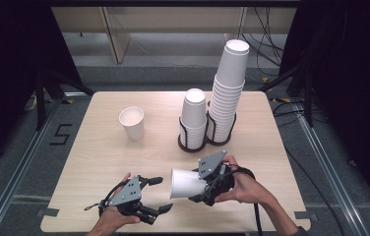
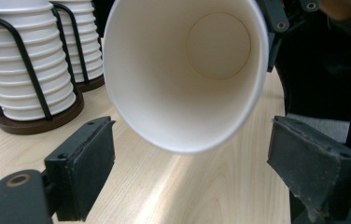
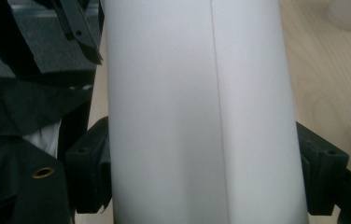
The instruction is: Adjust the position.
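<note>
we have the right gripper [image 1: 200,189] clamped on a white paper cup [image 1: 187,183], cup lying sideways just above the table [image 1: 99,157] near its front edge, mouth pointing at the left gripper [image 1: 159,194]. left gripper jaws stand apart, nothing between them, cup rim just ahead of them in the left gripper view. behind: two cup stacks [image 1: 227,93] in a black holder [image 1: 193,142], and a lone upright cup [image 1: 132,123] further left.

High view looks down over the table [image 1: 99,147]; both close tool views share the held cup [image 2: 183,70]
</note>
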`<state>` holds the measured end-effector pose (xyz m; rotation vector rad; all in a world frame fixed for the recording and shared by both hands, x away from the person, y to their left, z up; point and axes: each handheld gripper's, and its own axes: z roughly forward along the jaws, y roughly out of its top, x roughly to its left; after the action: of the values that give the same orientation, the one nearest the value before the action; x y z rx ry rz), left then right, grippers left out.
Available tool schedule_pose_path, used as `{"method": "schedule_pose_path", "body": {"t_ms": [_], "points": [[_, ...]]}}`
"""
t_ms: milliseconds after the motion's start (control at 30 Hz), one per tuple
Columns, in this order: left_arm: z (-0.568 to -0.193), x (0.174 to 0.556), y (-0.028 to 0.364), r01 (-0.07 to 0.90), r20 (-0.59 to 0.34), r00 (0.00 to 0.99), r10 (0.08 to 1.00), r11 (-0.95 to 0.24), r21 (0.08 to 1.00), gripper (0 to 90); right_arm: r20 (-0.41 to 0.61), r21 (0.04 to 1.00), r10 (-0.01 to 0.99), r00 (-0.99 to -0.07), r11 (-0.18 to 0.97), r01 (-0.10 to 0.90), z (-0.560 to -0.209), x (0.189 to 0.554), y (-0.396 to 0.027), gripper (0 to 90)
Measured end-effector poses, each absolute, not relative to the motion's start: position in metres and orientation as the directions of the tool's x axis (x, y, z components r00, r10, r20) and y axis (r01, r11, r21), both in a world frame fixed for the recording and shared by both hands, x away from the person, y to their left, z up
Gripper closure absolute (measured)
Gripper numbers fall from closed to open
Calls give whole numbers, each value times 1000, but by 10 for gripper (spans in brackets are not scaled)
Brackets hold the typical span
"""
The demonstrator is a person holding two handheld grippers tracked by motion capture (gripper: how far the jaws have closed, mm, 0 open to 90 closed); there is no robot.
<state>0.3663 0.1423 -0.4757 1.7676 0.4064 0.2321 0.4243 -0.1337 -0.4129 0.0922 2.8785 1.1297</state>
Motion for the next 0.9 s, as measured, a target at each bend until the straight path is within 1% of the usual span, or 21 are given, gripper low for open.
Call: {"method": "schedule_pose_path", "body": {"t_ms": [67, 133, 233, 300, 333, 400, 533, 700, 733, 767, 900], "points": [[-476, 367, 143, 180, -111, 913, 392, -146, 973, 144, 4, 710, 73, -997, 702, 54, -411, 425, -136, 231], [-476, 368, 144, 219, -152, 901, 406, -124, 968, 144, 10, 724, 71, -997, 687, 56, -410, 426, -137, 230], [-477, 370, 144, 243, -184, 894, 408, -96, 965, 143, 17, 740, 59, -998, 670, 52, -409, 425, -137, 230], [-478, 372, 143, 265, -226, 893, 390, -49, 963, 143, 21, 752, 48, -999, 657, 48, -410, 424, -135, 229], [-477, 371, 143, 279, -236, 886, 400, -51, 959, 143, 23, 756, 43, -999, 653, 46, -410, 423, -133, 230], [-477, 371, 141, 266, -233, 894, 381, -34, 963, 134, 26, 764, 36, -999, 644, 43, -411, 423, -131, 229], [-475, 369, 140, 262, -227, 896, 382, -42, 964, 134, 49, 777, 19, -999, 628, 50, -414, 422, -129, 229], [-475, 368, 138, 260, -227, 902, 367, -42, 965, 98, 66, 785, -3, -998, 617, 50, -419, 422, -127, 229], [-475, 368, 137, 258, -225, 902, 368, -45, 965, 91, 51, 790, -15, -999, 613, 31, -420, 423, -126, 229], [-475, 368, 137, 259, -225, 902, 368, -45, 965, 81, 72, 785, -13, -997, 617, 49, -421, 422, -125, 229], [-474, 367, 136, 245, -214, 910, 356, -45, 968, 60, 82, 786, -33, -996, 616, 44, -425, 420, -122, 228]]}}
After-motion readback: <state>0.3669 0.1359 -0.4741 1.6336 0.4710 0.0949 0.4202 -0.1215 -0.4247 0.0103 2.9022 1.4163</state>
